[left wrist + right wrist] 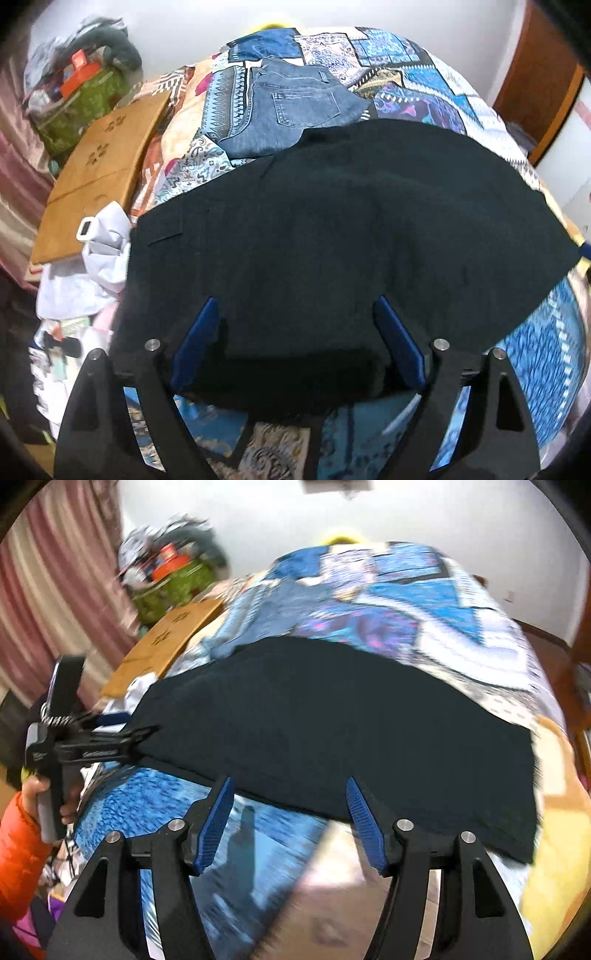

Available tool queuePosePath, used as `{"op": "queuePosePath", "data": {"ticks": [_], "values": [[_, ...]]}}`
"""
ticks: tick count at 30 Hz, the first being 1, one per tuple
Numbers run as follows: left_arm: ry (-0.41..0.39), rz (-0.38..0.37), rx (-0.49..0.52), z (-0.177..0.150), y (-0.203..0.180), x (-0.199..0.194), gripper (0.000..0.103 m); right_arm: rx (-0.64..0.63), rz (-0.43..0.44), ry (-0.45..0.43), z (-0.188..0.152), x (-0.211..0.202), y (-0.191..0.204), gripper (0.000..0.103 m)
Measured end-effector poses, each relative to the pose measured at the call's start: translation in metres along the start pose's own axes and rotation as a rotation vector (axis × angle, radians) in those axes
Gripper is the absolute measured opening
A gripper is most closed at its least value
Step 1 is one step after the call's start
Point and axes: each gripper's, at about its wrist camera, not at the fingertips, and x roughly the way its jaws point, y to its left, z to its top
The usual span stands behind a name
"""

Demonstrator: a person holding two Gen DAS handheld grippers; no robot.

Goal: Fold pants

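Dark navy pants (351, 229) lie flat across a patchwork bedspread (424, 74); they also show in the right wrist view (332, 723). My left gripper (295, 302) is open, its blue pads (199, 332) hovering over the near edge of the pants. It also shows in the right wrist view (144, 738) at the pants' left end. My right gripper (290, 786) is open and empty at the pants' near edge, over the bedspread (406, 602).
Folded blue jeans (295, 110) lie on the bed beyond the dark pants. A wooden board (99, 170), white cloth (103, 251) and a green bag (81, 107) with clutter are at the left. Pink curtains (55, 590) hang left. A wooden bed frame (554, 657) is right.
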Motion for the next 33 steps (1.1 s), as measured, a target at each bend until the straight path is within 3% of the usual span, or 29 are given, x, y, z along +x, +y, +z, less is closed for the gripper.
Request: {"op": "queuePosePath", "data": {"ticks": [5, 6, 11, 20, 24, 28, 31, 33], "values": [[-0.026, 0.043, 0.022, 0.003, -0.002, -0.021, 0.087, 0.164, -0.069, -0.062, -0.02, -0.034, -0.052, 0.068], [-0.034, 0.043, 0.007, 0.007, -0.001, -0.025, 0.087, 0.199, -0.078, -0.074, -0.023, -0.04, -0.061, 0.072], [-0.056, 0.008, -0.046, 0.028, -0.008, -0.03, 0.089, 0.413, -0.129, -0.134, -0.045, -0.054, -0.11, 0.073], [-0.017, -0.026, 0.032, 0.058, -0.065, 0.002, 0.089, 0.774, 0.021, -0.132, -0.076, -0.03, -0.164, 0.073], [-0.025, -0.045, 0.065, 0.066, -0.085, 0.007, 0.089, 0.852, 0.092, -0.098, -0.084, -0.014, -0.174, 0.073], [-0.016, -0.058, 0.118, 0.072, -0.108, 0.017, 0.089, 0.875, 0.096, -0.117, -0.083, -0.007, -0.178, 0.073], [-0.016, -0.05, 0.153, 0.074, -0.121, 0.023, 0.09, 0.905, 0.081, -0.132, -0.082, -0.005, -0.186, 0.064], [-0.026, -0.047, 0.166, 0.076, -0.126, 0.024, 0.09, 0.903, 0.068, -0.138, -0.081, -0.006, -0.191, 0.05]]}}
